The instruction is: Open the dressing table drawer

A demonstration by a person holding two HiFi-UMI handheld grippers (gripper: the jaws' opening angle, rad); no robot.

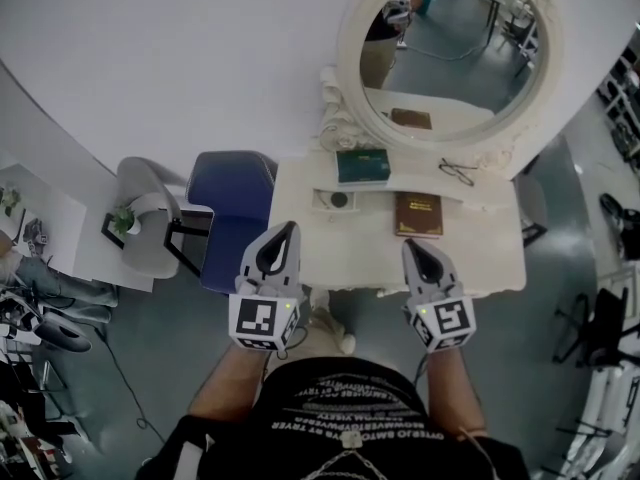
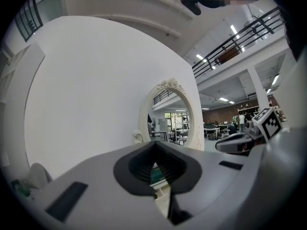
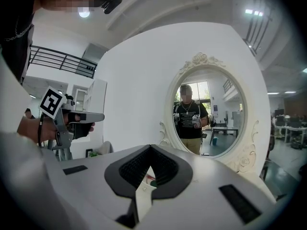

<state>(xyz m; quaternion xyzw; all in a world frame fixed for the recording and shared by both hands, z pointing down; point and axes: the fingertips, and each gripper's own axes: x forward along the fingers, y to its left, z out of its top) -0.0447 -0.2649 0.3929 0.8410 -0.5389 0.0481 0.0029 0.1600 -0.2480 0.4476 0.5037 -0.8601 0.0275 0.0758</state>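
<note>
Two tongs hover side by side, both closed with nothing gripped: left tongs point(image 1: 283, 230), right tongs point(image 1: 413, 247). At twelve o'clock from them stands the white desk point(image 1: 480, 258); its drawer is hidden beneath the top's near edge.

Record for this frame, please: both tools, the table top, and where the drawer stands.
left tool: shut, empty, touching nothing
right tool: shut, empty, touching nothing
dressing table: white, oval mirror at the back
on top: green book, brown book, glasses
drawer: none seen pulled out
beside table: blue chair
</note>
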